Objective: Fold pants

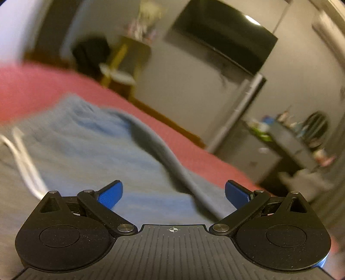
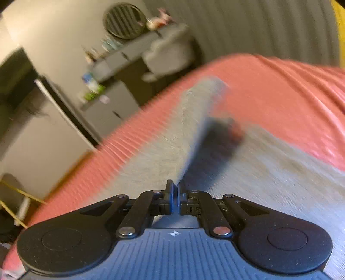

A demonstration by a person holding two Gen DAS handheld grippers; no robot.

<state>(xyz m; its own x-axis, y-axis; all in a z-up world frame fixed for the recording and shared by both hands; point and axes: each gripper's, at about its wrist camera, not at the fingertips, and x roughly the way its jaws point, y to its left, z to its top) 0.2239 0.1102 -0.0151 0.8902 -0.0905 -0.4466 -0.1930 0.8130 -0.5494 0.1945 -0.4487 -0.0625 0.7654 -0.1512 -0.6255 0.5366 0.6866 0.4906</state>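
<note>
Grey-blue pants (image 1: 90, 150) lie on a bed with a pink cover (image 1: 32, 90). In the left wrist view my left gripper (image 1: 173, 195) is wide open and empty just above the pants, with a raised fold ridge (image 1: 172, 163) running ahead of it and white drawstrings (image 1: 23, 159) at the left. In the right wrist view my right gripper (image 2: 175, 193) is shut on an edge of the pants (image 2: 163, 148) and lifts it into a taut ridge over the pink cover (image 2: 280, 97). Both views are motion blurred.
A dark TV (image 1: 222, 36) hangs on the wall beyond the bed. A grey dresser (image 2: 114, 105) with small items and a round fan (image 2: 125, 20) stands by the wall. A wooden stand (image 1: 125, 62) is at the back left.
</note>
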